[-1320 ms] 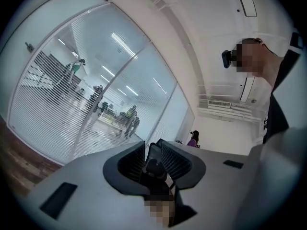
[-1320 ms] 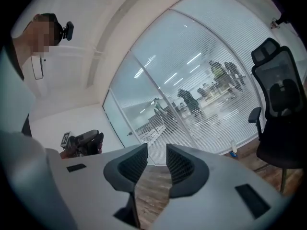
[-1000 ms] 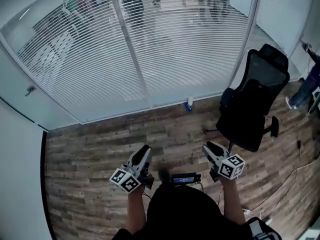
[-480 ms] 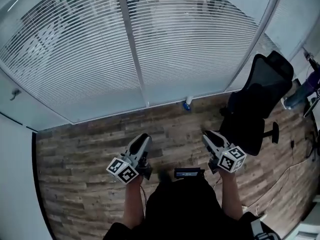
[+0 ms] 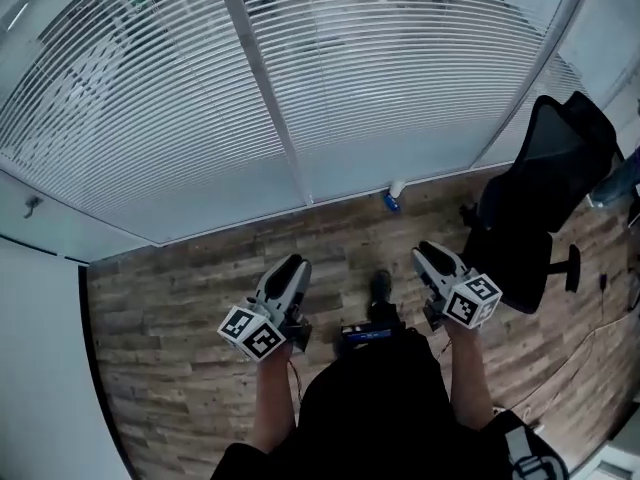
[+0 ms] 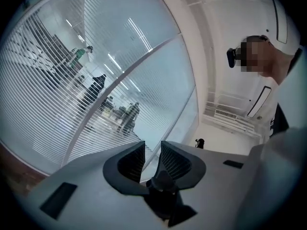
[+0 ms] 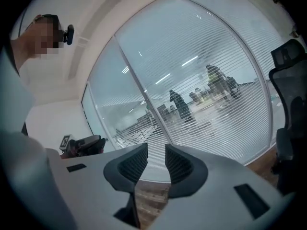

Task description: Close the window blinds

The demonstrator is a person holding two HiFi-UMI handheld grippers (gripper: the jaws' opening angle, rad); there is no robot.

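White slatted blinds (image 5: 400,78) hang over the glass wall ahead, with slats standing apart so people and a room show through. They also fill the left gripper view (image 6: 43,80) and the right gripper view (image 7: 211,109). My left gripper (image 5: 292,266) is held at waist height, pointing at the blinds, well short of them. Its jaws (image 6: 152,145) stand slightly apart with nothing between. My right gripper (image 5: 430,252) is beside it, likewise apart from the blinds and open (image 7: 156,147) with nothing held.
A white window post (image 5: 262,88) splits the blinds. A black office chair (image 5: 540,198) stands at the right, close to my right arm. A small blue and white object (image 5: 392,196) lies at the foot of the glass. Wood flooring (image 5: 170,288) runs up to the window.
The blinds and the foot of the glass have come nearer as the person stepped forward. Both grippers travelled along, held the same way. The chair now sits further right.
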